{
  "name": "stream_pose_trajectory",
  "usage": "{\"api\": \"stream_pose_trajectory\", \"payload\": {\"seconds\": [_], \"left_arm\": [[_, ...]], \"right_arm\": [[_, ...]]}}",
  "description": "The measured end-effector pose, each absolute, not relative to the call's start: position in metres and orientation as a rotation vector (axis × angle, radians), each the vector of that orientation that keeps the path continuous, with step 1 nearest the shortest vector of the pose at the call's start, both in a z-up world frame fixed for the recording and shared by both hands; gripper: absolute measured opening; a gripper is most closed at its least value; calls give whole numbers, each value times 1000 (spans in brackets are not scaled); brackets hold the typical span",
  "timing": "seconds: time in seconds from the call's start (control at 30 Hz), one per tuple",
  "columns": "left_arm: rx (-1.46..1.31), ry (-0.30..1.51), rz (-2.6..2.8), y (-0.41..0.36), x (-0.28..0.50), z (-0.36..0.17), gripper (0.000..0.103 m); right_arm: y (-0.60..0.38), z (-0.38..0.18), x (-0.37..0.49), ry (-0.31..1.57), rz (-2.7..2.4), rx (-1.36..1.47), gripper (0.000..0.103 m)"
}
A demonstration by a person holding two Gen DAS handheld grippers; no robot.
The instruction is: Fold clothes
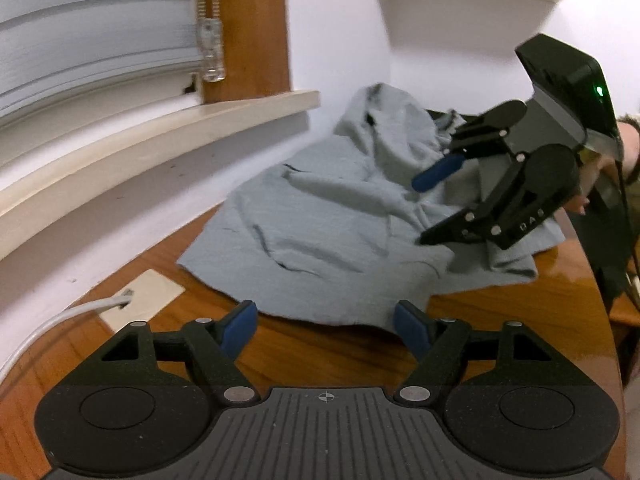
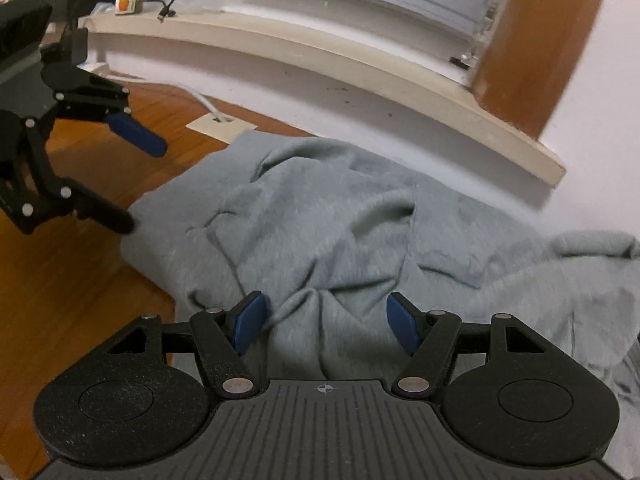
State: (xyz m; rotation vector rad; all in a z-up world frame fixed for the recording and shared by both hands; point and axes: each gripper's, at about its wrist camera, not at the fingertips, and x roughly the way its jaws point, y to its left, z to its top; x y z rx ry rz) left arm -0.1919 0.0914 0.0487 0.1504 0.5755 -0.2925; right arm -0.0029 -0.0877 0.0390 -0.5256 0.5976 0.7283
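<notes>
Blue pads (image 1: 239, 330) of the left gripper (image 1: 326, 330) stand spread apart with nothing between them but bare wooden table (image 1: 312, 354). Just ahead of the fingertips lies the near hem of a grey garment (image 1: 320, 232), crumpled on the table and heaped up against the white wall (image 1: 340, 20) beyond. To the left of the fingers a pale cable plate (image 1: 144, 300) is set into the table, with a white cable (image 1: 60, 316) running out of it — both just clear of the cloth. Above them runs a cream sill (image 1: 160, 132) under a closed blind (image 1: 80, 48), with a wooden frame (image 1: 248, 28) at its end.

From the right wrist view, the right gripper (image 2: 326, 326) hangs over the garment (image 2: 320, 220), its pads (image 2: 248, 322) also spread; a raised fold of cloth lies between them, but whether they touch it I cannot tell. Creases run in all directions ahead of the fingers. Far left of them, the left gripper (image 2: 132, 184) shows with its fingers apart, the lower one at the garment's edge. Farther back on the sill sit a small box with an orange mark (image 2: 127, 0) and some dark cables (image 2: 164, 10).

In the left wrist view the right gripper (image 1: 420, 210) reaches in from the right, over the cloth — a hand (image 1: 624, 148) behind it.
</notes>
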Motion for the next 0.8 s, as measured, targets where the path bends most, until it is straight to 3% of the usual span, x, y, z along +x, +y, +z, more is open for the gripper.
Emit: {"api": "stream_pose_trajectory", "payload": {"seconds": [0.3,0.4,0.5,0.67,0.8], "left_arm": [[143,558,-349,76,-184,48,79],[88,596,-368,75,-172,46,75],[100,631,-353,67,-161,44,61],[130,588,-329,60,-158,52,15],[87,508,-286,71,-159,71,12]], "right_arm": [[-99,32,-9,551,741,-449,67],[-107,37,-11,528,737,-414,67],[-125,48,-19,502,719,-390,67],[-170,69,-38,471,663,-373,67],[-208,71,-57,488,605,-374,68]]}}
